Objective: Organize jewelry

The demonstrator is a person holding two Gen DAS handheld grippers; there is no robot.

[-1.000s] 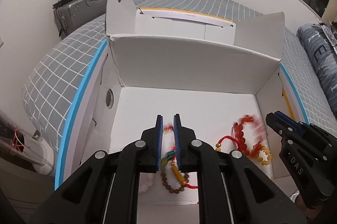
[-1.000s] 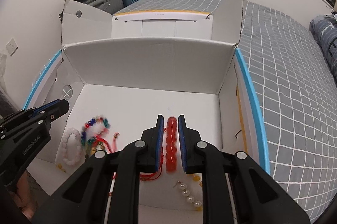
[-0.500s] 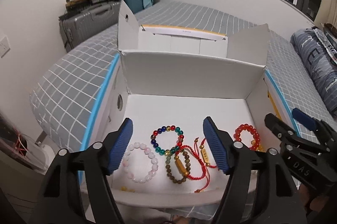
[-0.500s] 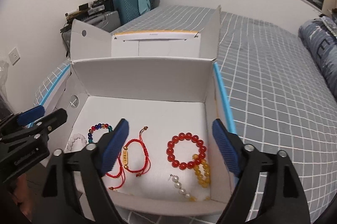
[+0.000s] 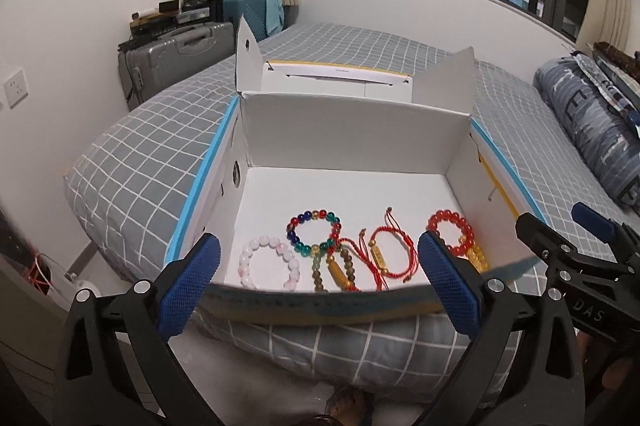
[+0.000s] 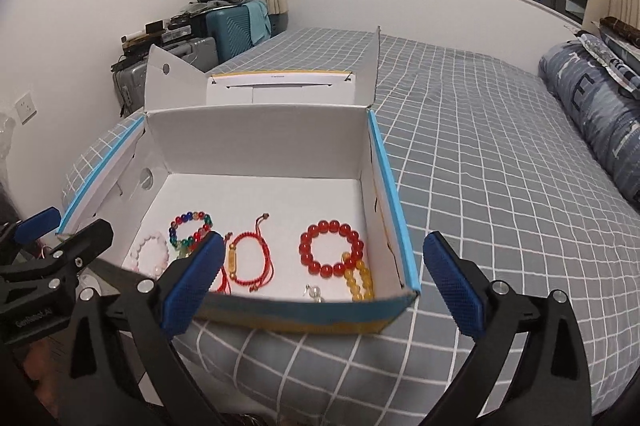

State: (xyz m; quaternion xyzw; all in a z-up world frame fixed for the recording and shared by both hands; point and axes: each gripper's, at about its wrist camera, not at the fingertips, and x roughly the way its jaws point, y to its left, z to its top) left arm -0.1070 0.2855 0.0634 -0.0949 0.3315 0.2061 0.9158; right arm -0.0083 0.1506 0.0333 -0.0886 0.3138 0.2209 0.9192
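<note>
a white cardboard box (image 5: 352, 130) with blue-edged walls and its flaps folded open sits on a bed (image 6: 480, 146) covered in grey cloth with a white grid. all the jewelry lies on the box's smooth white floor, along its near wall. from the box's left wall across: a ring of pale pink beads (image 5: 269, 262), a ring of glossy multicoloured beads (image 5: 314, 232), a darker bead loop with a gold tube (image 5: 340, 266) just below it, a thin red cord bracelet (image 5: 390, 252) with a small gold bar, then a ring of round red beads (image 6: 331, 248) and a loop of amber beads (image 6: 360, 280) touching it near the right wall.

the left gripper (image 5: 318, 282) hangs short of the box's near wall, its jaws having just swung apart and now spread wide, nothing between the ribbed blue pads (image 5: 188, 282); the pink, multicoloured and cord pieces lie beyond the gap. the right gripper (image 6: 320, 282) stands likewise, jaws just opened wide and empty, with the red ring and amber loop beyond them inside the box.

the near wall is blurred and cuts off the lower edges of the pink ring, the gold-tube loop and the amber loop. a small pale, pearl-like piece (image 6: 314, 292) peeks above that wall; its shape is hard to make out.
</note>
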